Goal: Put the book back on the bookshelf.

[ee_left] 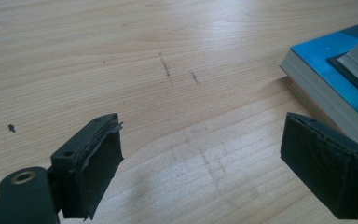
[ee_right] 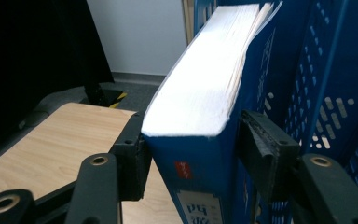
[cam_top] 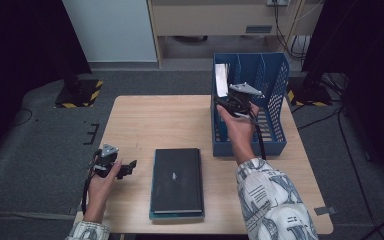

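Blue plastic slotted file rack point(cam_top: 275, 95) stands at the far right of the light wooden desk point(cam_top: 145, 120). A thick blue-covered book with white page edges point(ee_right: 200, 93) stands upright in the rack's leftmost slot, against the rack's left wall; in the high view it is the pale strip point(cam_top: 221, 79) at the rack's far left corner. The right gripper point(ee_right: 191, 149) has its fingers point(ee_right: 130, 154) closed on this book at the spine end, one pad on each cover, partly open as wide as the book is thick. In the high view the right gripper point(cam_top: 237, 100) sits over the rack's left side, hand behind it, patterned sleeve lower down.

Left gripper point(ee_left: 200, 163) hovers low over bare desk near the near left corner, fingers point(ee_left: 98, 149) wide apart, nothing between them. High view shows the left gripper point(cam_top: 111, 165) just left of a stack of two books lying flat: a black hardcover book point(cam_top: 177, 179) on top of what looks like a blue-covered book point(ee_left: 326, 70), edges blurred.
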A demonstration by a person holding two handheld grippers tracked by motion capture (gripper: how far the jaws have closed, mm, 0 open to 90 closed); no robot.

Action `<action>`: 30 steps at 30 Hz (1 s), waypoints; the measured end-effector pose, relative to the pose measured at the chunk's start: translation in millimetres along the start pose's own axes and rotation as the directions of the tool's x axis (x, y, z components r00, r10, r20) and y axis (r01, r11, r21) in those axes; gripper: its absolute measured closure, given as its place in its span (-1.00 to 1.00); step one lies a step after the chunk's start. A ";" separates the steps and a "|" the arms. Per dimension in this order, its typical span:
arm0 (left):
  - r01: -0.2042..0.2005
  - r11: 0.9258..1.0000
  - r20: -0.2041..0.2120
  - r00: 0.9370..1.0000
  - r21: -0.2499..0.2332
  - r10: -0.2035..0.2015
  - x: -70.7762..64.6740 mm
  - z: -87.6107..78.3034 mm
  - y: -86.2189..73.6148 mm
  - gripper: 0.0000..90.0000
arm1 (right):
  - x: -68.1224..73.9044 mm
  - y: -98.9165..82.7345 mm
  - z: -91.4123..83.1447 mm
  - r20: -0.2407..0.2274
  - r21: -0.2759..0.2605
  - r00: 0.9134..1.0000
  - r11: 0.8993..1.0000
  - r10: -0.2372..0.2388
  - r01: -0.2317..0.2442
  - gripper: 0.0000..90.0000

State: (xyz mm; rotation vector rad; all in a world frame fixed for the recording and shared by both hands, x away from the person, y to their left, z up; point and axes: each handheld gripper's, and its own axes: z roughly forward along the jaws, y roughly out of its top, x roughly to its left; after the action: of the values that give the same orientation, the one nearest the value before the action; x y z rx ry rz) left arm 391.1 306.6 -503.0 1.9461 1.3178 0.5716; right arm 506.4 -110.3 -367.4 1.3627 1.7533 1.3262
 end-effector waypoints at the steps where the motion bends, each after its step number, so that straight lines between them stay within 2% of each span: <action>1: 0.003 1.000 0.001 1.000 0.000 -0.003 -0.2 0.0 0.0 -0.74 | -0.5 -0.3 0.0 -0.004 0.006 1.000 1.000 -0.001 0.001 -0.01; 5: 0.003 1.000 0.011 1.000 -0.005 -0.003 -0.6 -0.2 0.2 -0.74 | -0.3 -1.3 -0.8 -0.019 0.020 1.000 1.000 -0.012 0.012 -0.16; 8: 0.011 1.000 0.022 1.000 -0.018 -0.010 -0.6 -1.0 0.6 -0.78 | 2.2 -2.3 -2.7 -0.034 0.042 0.998 0.998 -0.050 0.051 -0.32; 12: 0.011 0.999 0.023 1.000 -0.034 -0.010 -1.6 -1.3 1.0 -0.85 | 4.3 -4.5 -9.0 -0.042 0.040 0.995 0.995 -0.085 0.087 -0.51; 17: -0.006 0.999 0.024 1.000 -0.040 0.007 -4.5 -1.8 1.5 -0.85 | 3.0 -14.0 -20.0 -0.074 0.052 0.993 0.994 -0.092 0.096 -0.64; 23: -0.041 0.997 0.008 0.999 -0.063 0.041 -12.4 -7.9 1.5 -0.76 | 1.4 -36.5 -36.2 -0.136 0.086 0.987 0.992 -0.084 0.096 -0.69; 26: -0.043 0.997 0.023 0.999 -0.066 0.044 -16.9 -9.9 1.5 -0.73 | 3.0 -54.9 -44.3 -0.167 0.106 0.983 0.990 -0.079 0.097 -0.70; 30: -0.051 0.993 0.050 0.997 -0.102 0.056 -28.6 -16.2 2.1 -0.73 | 7.8 -81.2 -54.3 -0.206 0.134 0.974 0.984 -0.090 0.120 -0.75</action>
State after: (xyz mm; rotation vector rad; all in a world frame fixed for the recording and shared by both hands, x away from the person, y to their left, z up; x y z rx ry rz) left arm 370.2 284.7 -490.0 1.9056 1.1844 0.5972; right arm 425.6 -123.0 -421.3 1.2277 2.0629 1.3375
